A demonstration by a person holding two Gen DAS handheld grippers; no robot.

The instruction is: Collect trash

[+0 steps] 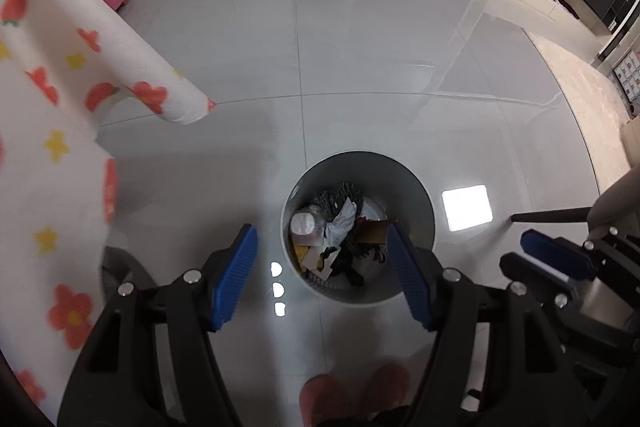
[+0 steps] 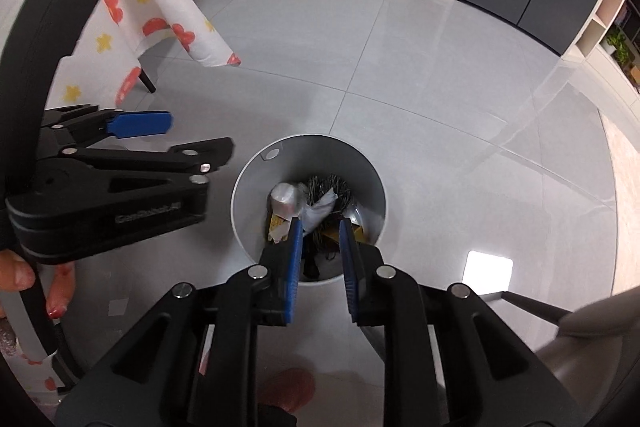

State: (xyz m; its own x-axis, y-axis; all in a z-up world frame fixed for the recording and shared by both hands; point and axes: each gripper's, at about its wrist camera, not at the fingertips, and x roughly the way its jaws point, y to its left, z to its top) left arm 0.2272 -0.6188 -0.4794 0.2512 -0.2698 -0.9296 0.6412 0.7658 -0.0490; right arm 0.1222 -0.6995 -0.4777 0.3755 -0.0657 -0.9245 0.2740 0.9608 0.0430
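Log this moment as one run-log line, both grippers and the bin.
left gripper: open, empty | right gripper: open, empty | both above trash bin | bin: holds mixed trash | floor near bin: no loose trash seen

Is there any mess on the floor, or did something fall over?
Nothing stands out. The bin stands upright on the floor, and the trash is all inside it. No spill shows around it. Both grippers, left and right, are above the bin with nothing between their fingers.
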